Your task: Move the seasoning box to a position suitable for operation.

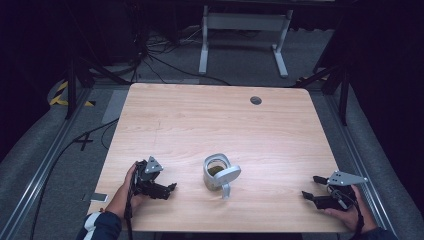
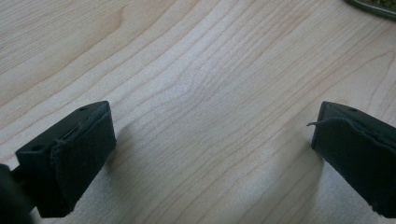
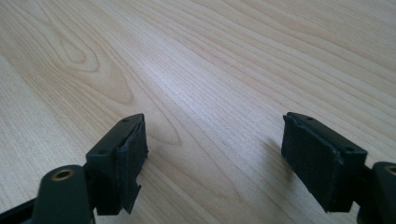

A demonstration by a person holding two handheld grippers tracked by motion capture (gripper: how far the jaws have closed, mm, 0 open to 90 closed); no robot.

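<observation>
A grey mug-like container [image 1: 218, 172] with greenish contents stands on the light wood table [image 1: 210, 120] near the front middle; a grey lid or scoop [image 1: 228, 176] leans on its near side. My left gripper [image 1: 172, 189] rests low on the table to the container's left, open, with bare wood between its jaws [image 2: 212, 140]. A sliver of the container's rim [image 2: 373, 5] shows at the top right of the left gripper view. My right gripper [image 1: 311, 188] lies at the front right, open, over bare table [image 3: 212, 149].
A round grey cable grommet [image 1: 255, 100] sits near the table's far edge. Beyond the table stand a white desk frame [image 1: 245, 35] and loose cables [image 1: 150, 60] on the floor. Metal rails [image 1: 45, 165] run along both sides.
</observation>
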